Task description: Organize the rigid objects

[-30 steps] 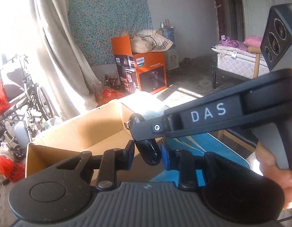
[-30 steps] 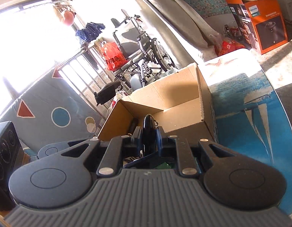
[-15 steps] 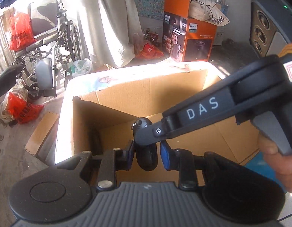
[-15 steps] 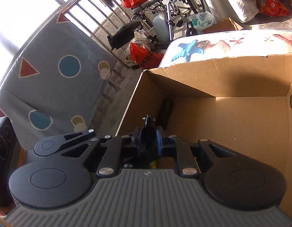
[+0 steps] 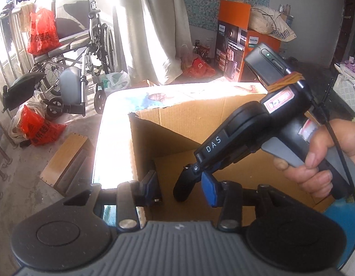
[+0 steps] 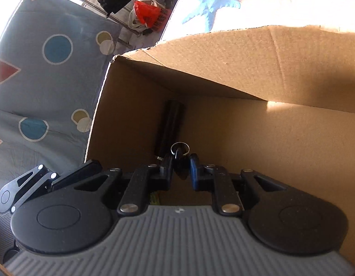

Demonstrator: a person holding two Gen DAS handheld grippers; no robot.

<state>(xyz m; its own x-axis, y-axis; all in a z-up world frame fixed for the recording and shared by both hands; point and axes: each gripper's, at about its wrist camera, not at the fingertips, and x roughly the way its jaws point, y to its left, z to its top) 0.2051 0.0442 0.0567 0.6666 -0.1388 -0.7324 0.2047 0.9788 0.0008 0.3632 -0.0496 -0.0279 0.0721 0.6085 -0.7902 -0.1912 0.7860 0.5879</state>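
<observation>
Right hand-held gripper (image 6: 180, 169) clamps key fob (image 6: 180, 164) inside cardboard box (image 6: 269, 138).

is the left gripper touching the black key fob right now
Cannot tell. In the left wrist view the left gripper has just been opening: its left finger stands clear of the black key fob, but the blue right finger looks very close.

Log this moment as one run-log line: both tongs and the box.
left tongs: opening, off black key fob | right tongs: shut on key fob, over cardboard box | box holds black cylinder
</observation>
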